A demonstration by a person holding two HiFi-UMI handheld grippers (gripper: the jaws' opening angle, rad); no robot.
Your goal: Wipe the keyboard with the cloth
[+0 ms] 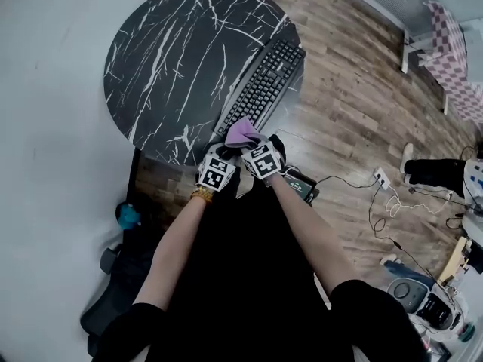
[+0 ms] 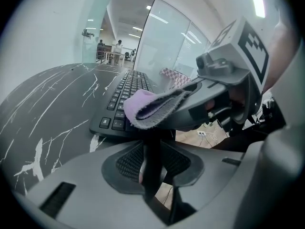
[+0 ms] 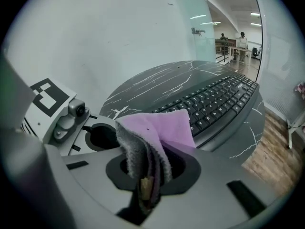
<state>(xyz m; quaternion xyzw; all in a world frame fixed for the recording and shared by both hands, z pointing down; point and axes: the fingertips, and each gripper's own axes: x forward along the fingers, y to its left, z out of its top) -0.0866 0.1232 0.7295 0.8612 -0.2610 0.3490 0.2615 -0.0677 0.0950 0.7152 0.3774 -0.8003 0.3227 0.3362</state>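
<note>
The right claw (image 3: 145, 182) is gripping a folded purple cloth (image 3: 157, 132) just short of the near end of the black keyboard (image 1: 264, 89). The left claw (image 2: 152, 161) is hovering beside it, jaws narrowly parted on nothing, so wiping looks about to start. The keyboard is lying along the right rim of the marble table (image 1: 173, 59), its long axis pointing away from the person. The next move is likely calling for the cloth to be lowered onto the keys and swept along that axis.

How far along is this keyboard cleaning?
Done: the purple cloth is picked up, clamped in the right gripper. In hand: it is poised at the near end of the keyboard, with the left gripper open beside it. Left: the whole wipe, apparently.
</note>
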